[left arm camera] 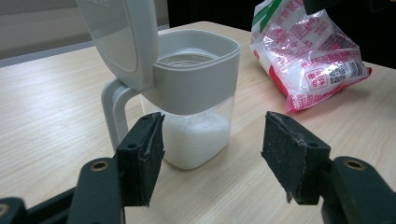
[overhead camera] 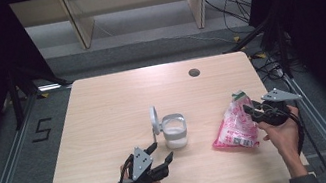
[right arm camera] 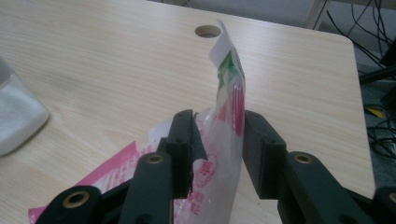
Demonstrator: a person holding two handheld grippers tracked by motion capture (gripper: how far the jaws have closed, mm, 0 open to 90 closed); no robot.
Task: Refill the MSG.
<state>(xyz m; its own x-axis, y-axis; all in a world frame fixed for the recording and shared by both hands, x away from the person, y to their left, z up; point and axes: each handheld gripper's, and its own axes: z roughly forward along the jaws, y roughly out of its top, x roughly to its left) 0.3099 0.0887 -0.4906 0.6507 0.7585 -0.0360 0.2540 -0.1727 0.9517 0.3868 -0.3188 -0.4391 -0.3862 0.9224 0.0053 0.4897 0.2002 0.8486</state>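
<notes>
My right claw (right arm camera: 217,140) pinches the top of the pink-and-white plastic sugar bag (overhead camera: 234,126), which rests on the wooden tabletop (overhead camera: 103,112). My left claw (left arm camera: 212,156) sits released just before the clear lidded sugar jar (left arm camera: 194,98).

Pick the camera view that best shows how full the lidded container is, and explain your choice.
The left gripper view: the container sits close, its clear lower wall showing white grains roughly halfway up, lid raised. The high view shows it small and from above. The right gripper view catches just a blurred edge.
</notes>
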